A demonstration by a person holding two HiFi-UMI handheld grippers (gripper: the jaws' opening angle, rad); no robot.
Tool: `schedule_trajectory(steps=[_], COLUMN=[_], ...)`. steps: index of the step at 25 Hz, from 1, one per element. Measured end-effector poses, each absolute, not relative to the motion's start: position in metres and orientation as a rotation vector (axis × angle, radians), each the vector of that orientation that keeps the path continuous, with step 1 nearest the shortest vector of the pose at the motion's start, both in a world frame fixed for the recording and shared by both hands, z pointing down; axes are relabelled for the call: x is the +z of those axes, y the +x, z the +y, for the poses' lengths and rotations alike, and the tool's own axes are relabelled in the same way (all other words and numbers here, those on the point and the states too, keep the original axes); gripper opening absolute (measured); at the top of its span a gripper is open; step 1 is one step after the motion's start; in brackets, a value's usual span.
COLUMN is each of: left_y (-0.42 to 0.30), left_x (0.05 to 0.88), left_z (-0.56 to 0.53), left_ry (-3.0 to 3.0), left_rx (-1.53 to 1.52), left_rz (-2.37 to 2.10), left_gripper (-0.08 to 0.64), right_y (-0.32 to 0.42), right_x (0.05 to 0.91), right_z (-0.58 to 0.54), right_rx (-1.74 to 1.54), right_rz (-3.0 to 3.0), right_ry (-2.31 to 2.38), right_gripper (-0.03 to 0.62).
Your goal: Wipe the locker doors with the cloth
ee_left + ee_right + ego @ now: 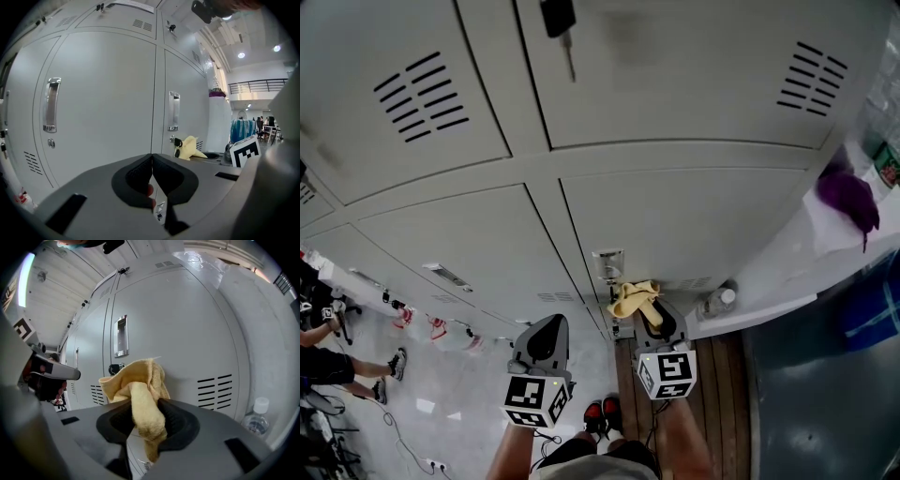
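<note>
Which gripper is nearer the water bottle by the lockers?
Right. The right gripper, shut on the cloth, is just left of the bottle; the left gripper sits farther left.

head view down, gripper views facing lockers (103, 103)

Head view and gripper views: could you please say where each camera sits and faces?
Head view: on the person's head, looking down the locker doors; left gripper, right gripper, forearms, shoes show.
Left gripper view: on that gripper, facing the doors; jaws shut, empty.
Right gripper view: on that gripper, facing a door; jaws grip the cloth.
All three share the cloth.
</note>
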State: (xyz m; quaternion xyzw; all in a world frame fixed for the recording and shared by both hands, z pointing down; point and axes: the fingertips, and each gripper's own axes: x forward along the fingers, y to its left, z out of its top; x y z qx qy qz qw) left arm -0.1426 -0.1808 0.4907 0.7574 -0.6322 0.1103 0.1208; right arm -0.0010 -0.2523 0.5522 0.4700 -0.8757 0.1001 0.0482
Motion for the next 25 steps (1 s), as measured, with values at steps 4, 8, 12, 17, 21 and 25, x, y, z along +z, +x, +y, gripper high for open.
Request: schedule_trajectory(steps=[4, 8, 12, 17, 21, 25], left_y=[-0.135, -0.127, -0.117, -0.105, -0.098, -0.094], left_x=[0.491, 0.492, 0.493, 0.494, 0.495, 0.496], left_z=[-0.184, -0.188, -0.192, -0.195, -0.196, -0.197], left_ry=[2.229, 2.248, 2.269, 2.293, 2.305, 2.314], left_rx=[0.325, 0.327, 0.327, 0.333, 0.339, 0.345], left_rz=[-1.827, -1.804, -1.779, -1.749, -1.734, -1.723], left_gripper=[0.023, 0.023, 0.023, 0.023, 0.023, 0.023], right_y=[0.013, 0.028, 0.044, 0.067, 0.085, 0.101], right_x=[0.553, 0.556, 0.560, 0.566, 0.569, 0.571], right_z=[-0.256, -0.260, -0.265, -0.271, -0.275, -0.279], right_rx=[0.311, 0.311, 0.309, 0.313, 0.313, 0.305], right_rz=[-2.641, -2.611, -2.574, -2.531, -2.494, -2.461], right_ry=[1.474, 1.511, 1.547, 1.597, 1.638, 1.676], right_gripper=[0.130, 0.132, 0.132, 0.132, 0.132, 0.132])
